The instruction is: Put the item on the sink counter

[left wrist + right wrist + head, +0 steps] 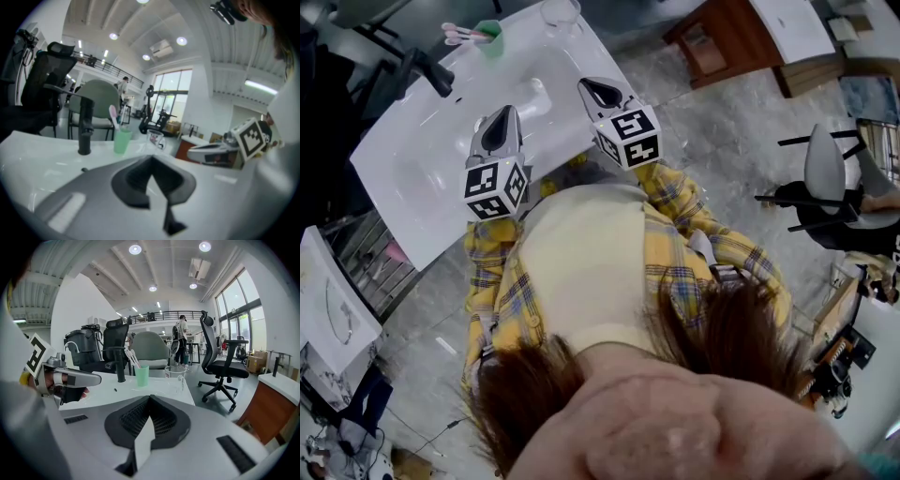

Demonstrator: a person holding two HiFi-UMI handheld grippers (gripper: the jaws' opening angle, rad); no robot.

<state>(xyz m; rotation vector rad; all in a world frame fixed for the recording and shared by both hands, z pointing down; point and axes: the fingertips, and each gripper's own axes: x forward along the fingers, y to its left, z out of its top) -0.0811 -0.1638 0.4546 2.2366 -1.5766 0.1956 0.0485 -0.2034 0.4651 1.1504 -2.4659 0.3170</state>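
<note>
The white sink counter (412,164) lies ahead of me, with a black faucet (431,71) at its back. A green cup (491,37) with toothbrushes stands beside the faucet, and a clear glass mug (560,13) stands to its right. My left gripper (506,112) hovers over the basin, shut and empty. My right gripper (586,84) hangs near the counter's right edge, also shut with nothing between its jaws. Over the left gripper (151,158), its view shows the cup (122,140) and mug (155,138). The right gripper (150,397) has the cup (141,376) and mug (177,375) ahead.
A black office chair (830,183) stands on the floor to the right, also seen past the counter's end (220,359). A brown wooden cabinet (731,37) sits at the back right. A wire rack (366,253) is left of the counter.
</note>
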